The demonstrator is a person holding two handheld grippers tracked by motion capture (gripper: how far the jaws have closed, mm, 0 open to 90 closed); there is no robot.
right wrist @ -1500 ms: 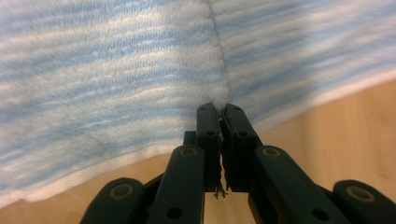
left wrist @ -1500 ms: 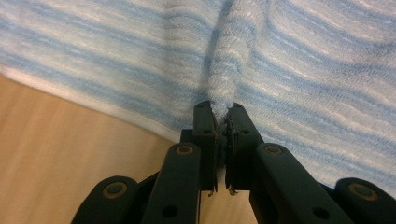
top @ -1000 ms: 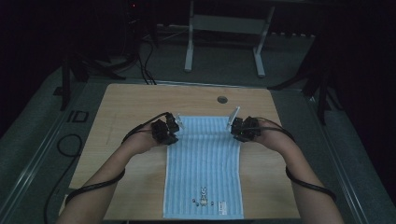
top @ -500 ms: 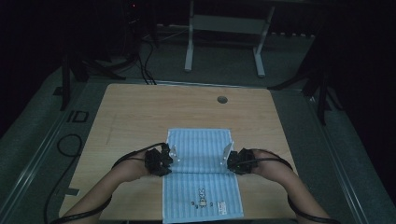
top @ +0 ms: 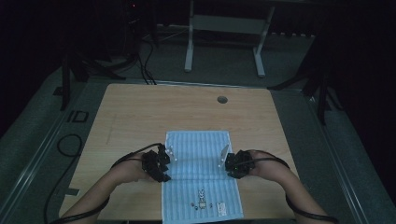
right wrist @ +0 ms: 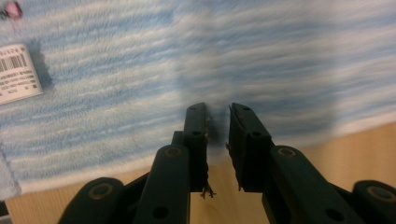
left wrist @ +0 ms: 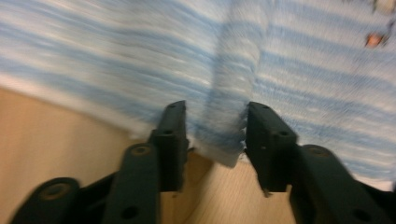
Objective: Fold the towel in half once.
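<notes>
Lying folded, the striped towel [top: 200, 161] runs lengthwise toward the person; its barcode label [right wrist: 16, 72] is unreadable. Left gripper [left wrist: 215, 128] and right gripper [right wrist: 218, 123] have just been opening, cloth loose between their jaws.

The high view is dim and grainy: the room around the pale wooden worktop [top: 140, 112] sinks into black. Both gripper views are brighter and warm-toned, with the blue-and-white striped cloth [left wrist: 140, 56] smeared by blur, dark shadow pooling ahead of the black jaws

The folded towel [top: 198, 154] lies on the table [top: 140, 112], near its front edge.
</notes>
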